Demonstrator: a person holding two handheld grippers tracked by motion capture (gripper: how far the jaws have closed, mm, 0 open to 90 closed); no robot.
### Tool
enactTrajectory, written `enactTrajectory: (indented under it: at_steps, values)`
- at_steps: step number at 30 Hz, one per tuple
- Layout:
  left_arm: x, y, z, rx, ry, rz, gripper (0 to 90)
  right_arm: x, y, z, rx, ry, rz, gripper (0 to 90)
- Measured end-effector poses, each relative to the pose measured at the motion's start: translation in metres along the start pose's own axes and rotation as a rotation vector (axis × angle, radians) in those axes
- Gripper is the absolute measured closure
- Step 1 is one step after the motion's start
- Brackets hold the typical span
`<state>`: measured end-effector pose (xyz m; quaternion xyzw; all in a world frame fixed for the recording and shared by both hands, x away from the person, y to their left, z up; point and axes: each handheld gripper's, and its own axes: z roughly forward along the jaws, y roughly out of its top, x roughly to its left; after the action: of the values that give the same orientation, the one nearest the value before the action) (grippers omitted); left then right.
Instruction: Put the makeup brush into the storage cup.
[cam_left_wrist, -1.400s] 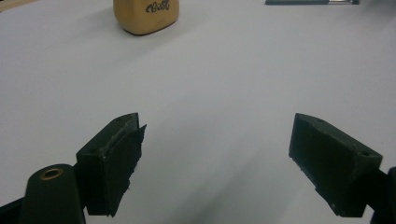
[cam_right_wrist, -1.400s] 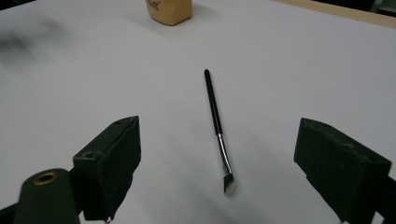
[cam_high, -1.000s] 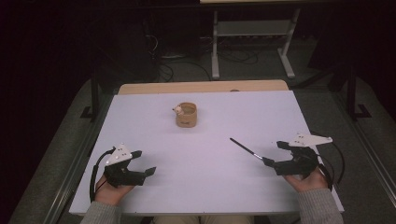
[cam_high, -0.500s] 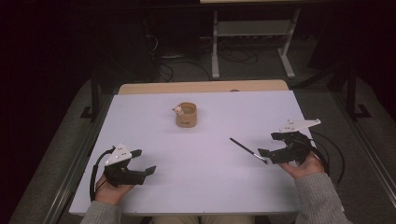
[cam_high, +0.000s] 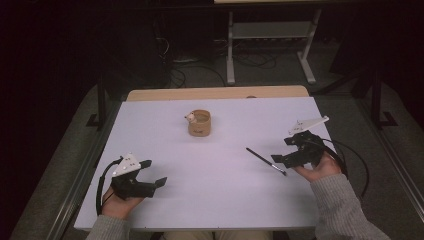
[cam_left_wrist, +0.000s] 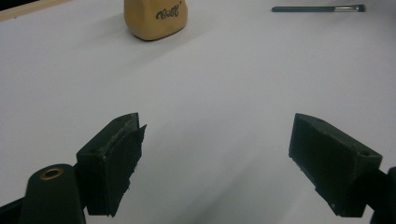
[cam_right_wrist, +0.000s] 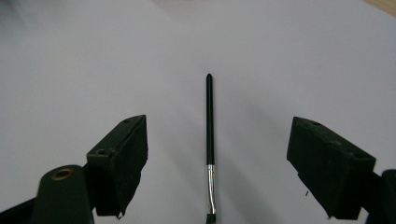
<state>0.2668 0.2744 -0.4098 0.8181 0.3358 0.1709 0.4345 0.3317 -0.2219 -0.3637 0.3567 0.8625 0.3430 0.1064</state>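
Thin black makeup brush (cam_high: 265, 161) lies flat near the table's (cam_high: 220, 200) right edge. Right gripper (cam_high: 284, 160) straddles its bristle end, jaws spread, likely lining up a pinch. Left gripper (cam_high: 154, 173) rests spread near the front-left corner. Tan cup (cam_high: 200, 123) stands mid-table toward the back.

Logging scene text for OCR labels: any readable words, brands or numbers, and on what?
Tan cup: dark cursive lettering on its side, too stylized and blurred to read for certain; too small in the high view.
Brush: no text visible.
White table: no text visible.
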Motion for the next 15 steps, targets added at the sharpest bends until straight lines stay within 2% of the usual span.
enactTrajectory:
  at_steps: [12,15]
  values:
    - [0.0,-0.001,0.002,0.0,-0.008,-0.015,16.6,-0.011,0.017,0.022,0.104,0.025,-0.002,22.0]
    - [0.0,0.0,0.003,0.001,-0.007,-0.007,16.6,-0.012,0.02,0.029,0.135,0.021,-0.009,22.5]
